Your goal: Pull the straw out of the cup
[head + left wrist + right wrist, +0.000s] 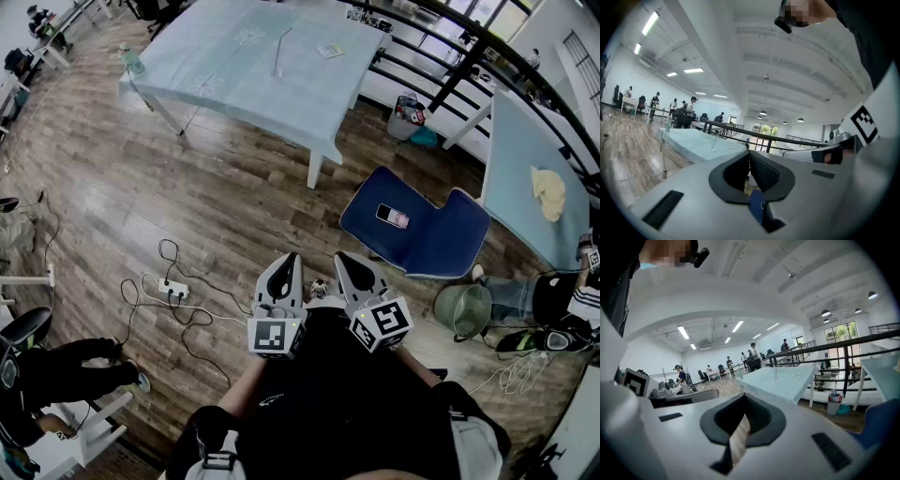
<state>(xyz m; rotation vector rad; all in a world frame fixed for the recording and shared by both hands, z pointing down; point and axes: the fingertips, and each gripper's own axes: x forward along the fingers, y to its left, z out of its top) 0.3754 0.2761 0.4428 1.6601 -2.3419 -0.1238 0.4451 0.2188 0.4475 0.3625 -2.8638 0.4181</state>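
Far off, a pale straw (281, 52) stands up from the light blue table (225, 75) at the top of the head view; I cannot make out a cup around it. It shows as a thin upright line in the left gripper view (714, 141) and the right gripper view (776, 374). My left gripper (290, 263) and right gripper (347, 263) are held side by side close to my body, over the wooden floor, well short of the table. Both point forward, shut, with nothing between the pads (759, 168) (754, 416).
A blue chair (427, 239) with a phone (392, 217) on it stands between me and the table, to the right. A power strip with cables (173, 291) lies on the floor at left, a green bucket (462, 309) at right. A black railing (450, 66) runs behind the table.
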